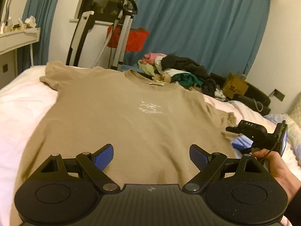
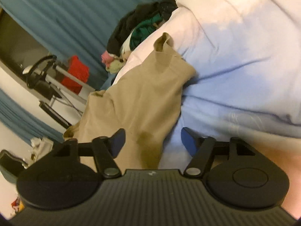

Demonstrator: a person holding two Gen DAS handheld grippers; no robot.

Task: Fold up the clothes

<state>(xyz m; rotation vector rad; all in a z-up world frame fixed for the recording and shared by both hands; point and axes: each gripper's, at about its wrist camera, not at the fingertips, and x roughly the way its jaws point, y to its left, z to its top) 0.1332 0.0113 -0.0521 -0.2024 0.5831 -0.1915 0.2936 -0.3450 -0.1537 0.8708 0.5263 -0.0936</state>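
Observation:
A tan T-shirt [image 1: 120, 113] with a small white chest print lies flat, front up, on the white bed [image 1: 20, 101], collar at the far end. My left gripper [image 1: 151, 155] is open over the shirt's near hem, its blue pads empty. My right gripper [image 1: 242, 141] shows at the shirt's right edge, held in a hand. In the right wrist view, the right gripper [image 2: 152, 141] is open and tilted over the shirt's right side [image 2: 135, 101] and the bedding, with the right sleeve [image 2: 169, 56] ahead of it.
A pile of unfolded clothes [image 1: 175, 69] lies beyond the collar, also in the right wrist view [image 2: 139, 28]. A garment steamer stand [image 1: 122, 28] and a red item [image 1: 131, 39] stand behind the bed by blue curtains [image 1: 197, 22]. A brown paper bag [image 1: 235, 86] sits at right.

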